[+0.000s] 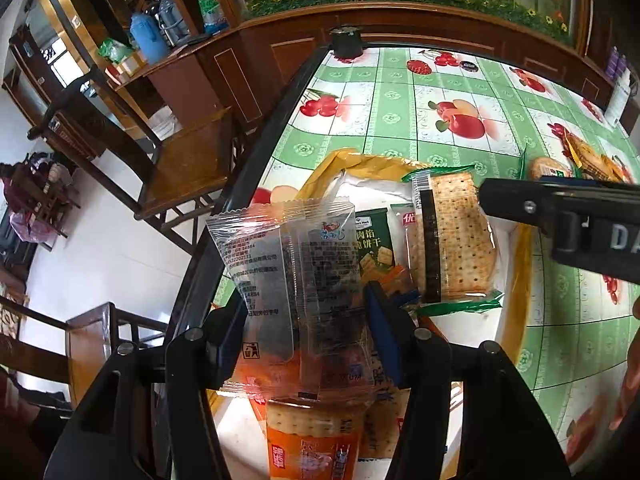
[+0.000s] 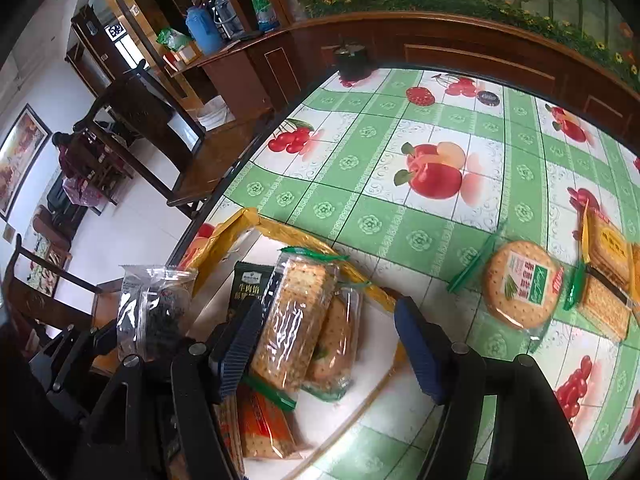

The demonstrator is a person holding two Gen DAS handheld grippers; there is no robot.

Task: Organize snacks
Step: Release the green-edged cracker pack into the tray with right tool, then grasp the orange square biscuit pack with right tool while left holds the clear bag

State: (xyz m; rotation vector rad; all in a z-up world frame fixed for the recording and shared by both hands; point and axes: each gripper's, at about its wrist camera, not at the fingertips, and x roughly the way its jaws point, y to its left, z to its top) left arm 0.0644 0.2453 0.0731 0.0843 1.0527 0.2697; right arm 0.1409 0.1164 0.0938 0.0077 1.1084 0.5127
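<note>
Left gripper: the left gripper [image 1: 308,332] is clamped on a clear-wrapped snack packet [image 1: 288,280], pads pressing its lower half, and holds it upright above the near-left corner of the tray [image 1: 516,320].
Right gripper: the right gripper [image 2: 328,344] stands with jaws apart and nothing pressed between them; it hangs over the tray's right part, one finger [image 2: 236,344] close beside the green-edged cracker pack [image 2: 296,320].
Tray: a white tray with a yellow rim at the table's [image 2: 400,208] left edge, already holding the cracker pack, a dark green biscuit packet [image 2: 246,284], an orange packet [image 2: 266,424] and another clear-wrapped piece under the crackers.
Still outside: a round biscuit [image 2: 520,284] and a few yellow-wrapped cracker packs [image 2: 608,256] lie on the green fruit-print cloth, well apart from the tray to the right.
Risk, drop point: the held packet hangs right at the table's edge; let go too far left and it likely slides off the rim to the floor.
Risk, grip: the wrapper is slick, loose film, so it may slip or tilt as the jaws ease.
Risk, crowding: both grippers work over one tray; a careless sweep could knock the leaning cracker pack or clip the other gripper.
Risk, crushing: crackers are brittle; a hard squeeze on the next pack would probably break them.
</note>
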